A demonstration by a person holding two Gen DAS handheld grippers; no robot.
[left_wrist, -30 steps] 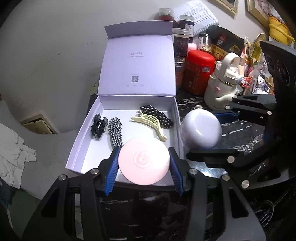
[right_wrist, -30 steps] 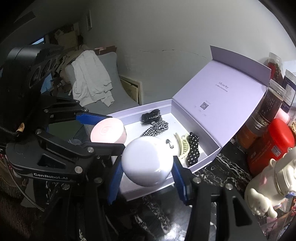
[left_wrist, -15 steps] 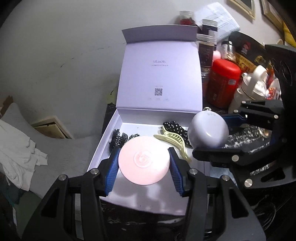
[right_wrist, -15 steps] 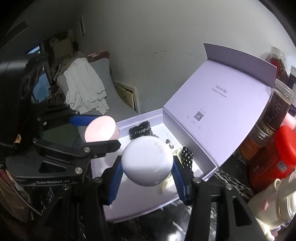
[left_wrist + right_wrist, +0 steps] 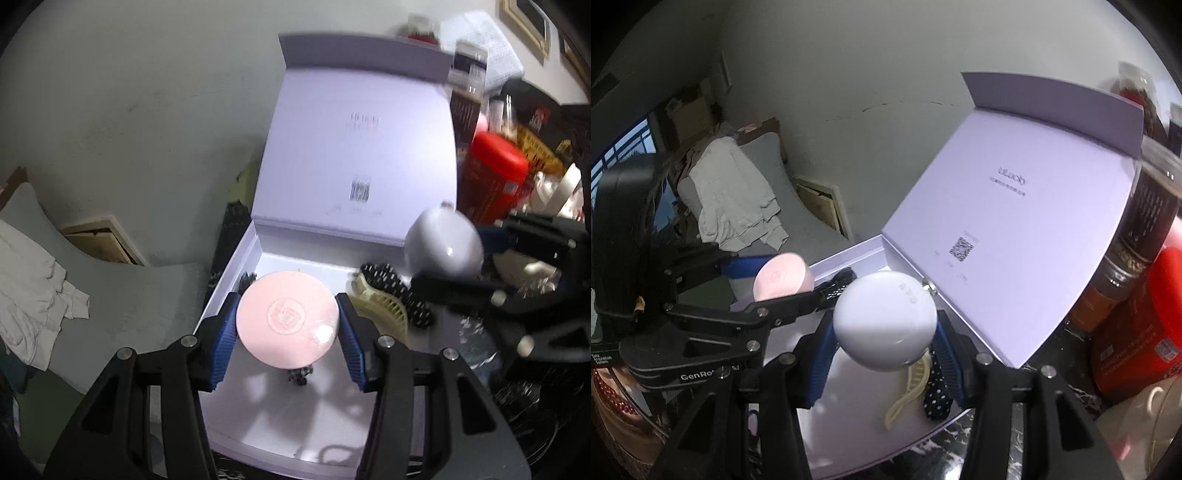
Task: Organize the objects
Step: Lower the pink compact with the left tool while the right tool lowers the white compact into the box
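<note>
My left gripper (image 5: pixel 287 325) is shut on a round pink case (image 5: pixel 287 319) and holds it over the left half of the open lilac box (image 5: pixel 236 280). My right gripper (image 5: pixel 885 330) is shut on a white round case (image 5: pixel 885 326) and holds it over the box's right half; it also shows in the left wrist view (image 5: pixel 443 242). In the box lie a cream hair claw (image 5: pixel 382 308), a black dotted bow (image 5: pixel 402 291) and a checked scrunchie (image 5: pixel 299 374), partly hidden under the pink case. The lid (image 5: pixel 362 147) stands open behind.
A red canister (image 5: pixel 493 173) and dark jars (image 5: pixel 1148 206) stand right of the box on a black marble top (image 5: pixel 1067 339). A white teapot shape (image 5: pixel 1160 402) is at the near right. A grey chair with white cloth (image 5: pixel 738 195) stands left.
Both grippers moved forward and up over the box with their cases. The pink case now covers the scrunchie area, and the white case hangs over the claw and bow.
</note>
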